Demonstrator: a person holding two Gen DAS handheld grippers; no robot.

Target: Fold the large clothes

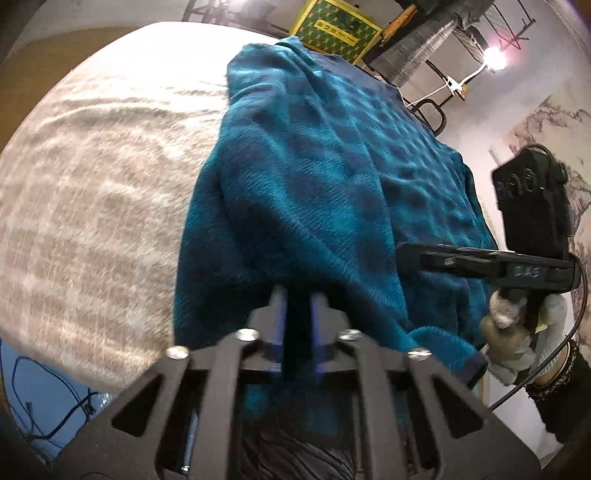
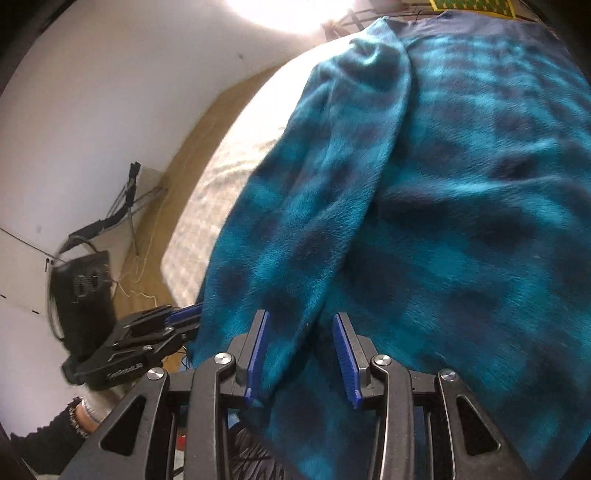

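While both grippers work the near hem, the step in hand appears to be gripping the teal fleece garment (image 1: 317, 192) for a fold. Left gripper (image 1: 298, 295): jaws shut on a pinch of the hem. Right gripper (image 2: 301, 332): jaws part open, a ridge of fleece between them, the left pad touching cloth, the right pad clear. The next move calls for the right jaws to close before any lift. The garment lies spread on the bed (image 1: 92, 184), overhanging its near edge, its long axis running away from the grippers toward the far yellow-green box (image 1: 334, 27).
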